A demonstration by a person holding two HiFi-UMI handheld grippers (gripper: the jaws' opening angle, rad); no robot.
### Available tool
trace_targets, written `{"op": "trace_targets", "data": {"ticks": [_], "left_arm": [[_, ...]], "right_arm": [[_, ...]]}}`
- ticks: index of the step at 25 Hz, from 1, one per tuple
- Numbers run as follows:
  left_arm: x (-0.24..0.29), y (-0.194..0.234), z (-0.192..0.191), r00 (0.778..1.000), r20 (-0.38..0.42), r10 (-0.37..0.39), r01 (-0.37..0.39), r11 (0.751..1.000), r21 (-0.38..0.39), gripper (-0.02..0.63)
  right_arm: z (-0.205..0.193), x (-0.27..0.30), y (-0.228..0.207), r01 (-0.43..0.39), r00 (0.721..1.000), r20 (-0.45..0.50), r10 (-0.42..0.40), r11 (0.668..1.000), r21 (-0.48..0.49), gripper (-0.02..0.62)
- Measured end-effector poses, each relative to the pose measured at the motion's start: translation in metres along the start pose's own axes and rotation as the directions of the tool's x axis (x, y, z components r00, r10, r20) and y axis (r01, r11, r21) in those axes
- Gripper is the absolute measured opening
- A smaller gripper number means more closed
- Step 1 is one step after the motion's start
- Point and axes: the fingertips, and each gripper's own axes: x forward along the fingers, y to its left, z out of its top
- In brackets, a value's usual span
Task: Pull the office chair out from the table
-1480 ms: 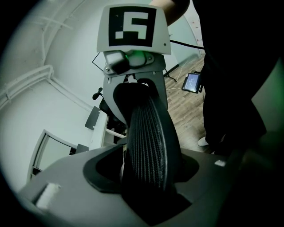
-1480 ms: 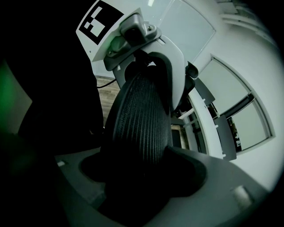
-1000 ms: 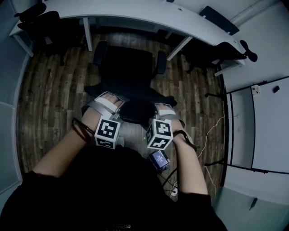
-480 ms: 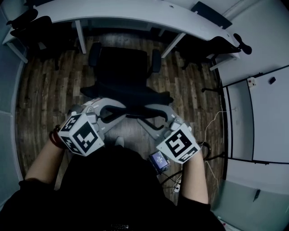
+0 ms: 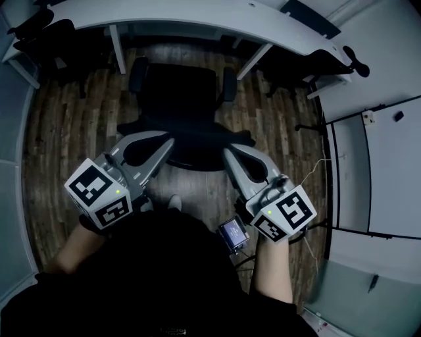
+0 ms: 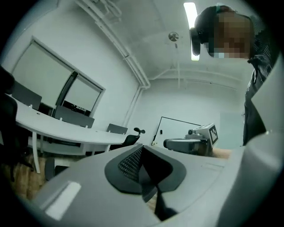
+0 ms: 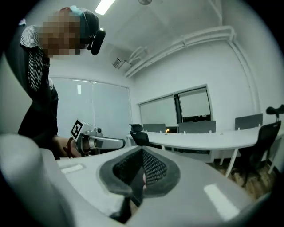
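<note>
The black office chair [image 5: 179,99] stands on the wood floor just in front of the curved white table [image 5: 197,18], its backrest [image 5: 191,141] toward me. My left gripper [image 5: 166,140] and right gripper [image 5: 228,153] are lifted above the backrest's two ends and hold nothing. Both point level toward the table. In the left gripper view the left gripper [image 6: 143,162] has its pads pressed together. The right gripper [image 7: 138,170] shows the same in the right gripper view. Both pairs of jaws have just been closing with nothing between them.
More black chairs stand at the table's far left [image 5: 46,36] and right [image 5: 316,66]. White cabinets [image 5: 375,171] line the right side, with a thin cable [image 5: 309,191] on the floor beside them. A small device with a screen [image 5: 233,230] hangs at the person's waist.
Both grippers have come up off the backrest's top toward the camera, rolled over and moved apart. Their jaws, open a second ago, are now closed. The chair has barely shifted.
</note>
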Motion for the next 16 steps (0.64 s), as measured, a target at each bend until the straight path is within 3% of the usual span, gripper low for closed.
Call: {"op": "trace_targets", "data": {"ticks": [3,11,13,16], "left_arm": [[0.002,-0.004,0.002,1.000,-0.015,-0.024,0.025,0.999,0.041,0.006],[0.005,-0.007,0.010,0.999,-0.021,-0.038,0.040,0.995,0.090,0.006],[0.008,-0.011,0.009,0.998,-0.023,-0.058,0.059,0.996,0.066,0.006],[0.012,-0.020,0.007,0.993,-0.009,-0.115,0.114,0.993,-0.038,0.006]], "right_arm": [[0.000,0.001,-0.007,0.015,0.999,-0.032,-0.017,0.998,-0.067,0.002],[0.002,0.010,0.001,-0.007,0.999,-0.032,0.004,0.996,-0.094,0.002],[0.002,0.010,-0.001,-0.006,0.999,-0.032,0.003,0.996,-0.093,0.002],[0.004,0.010,-0.002,-0.007,1.000,-0.029,0.004,0.995,-0.095,0.002]]}}
